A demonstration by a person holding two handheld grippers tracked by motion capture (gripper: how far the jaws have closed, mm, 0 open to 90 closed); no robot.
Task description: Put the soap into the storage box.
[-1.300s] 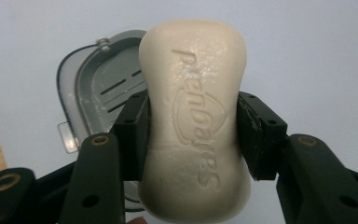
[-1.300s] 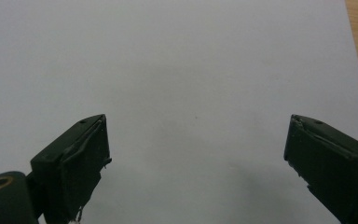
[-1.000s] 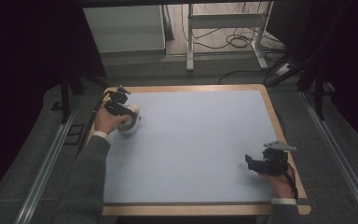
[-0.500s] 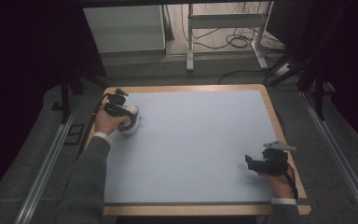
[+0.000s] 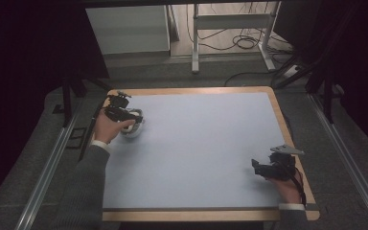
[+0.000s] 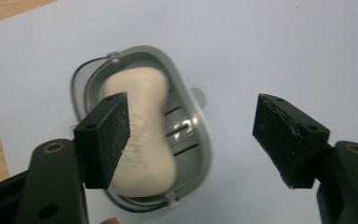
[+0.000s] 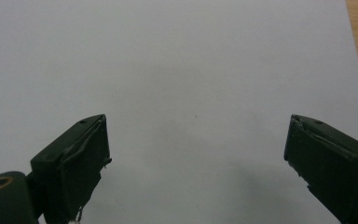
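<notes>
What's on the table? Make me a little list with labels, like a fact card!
Thing: bar of soap, cream-coloured
Where it sits: in a grey soap dish with slots
Surface: pale blue mat on a wooden table
Left claw: over the dish, jaws have just been opening, nothing pinched
Right claw: open over bare mat, near the table's right edge

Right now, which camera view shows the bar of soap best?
The left gripper view: the soap lies in its grey dish, seen from close above. In the high view the hand and left gripper mostly hide it. The right gripper view shows blank mat.
</notes>
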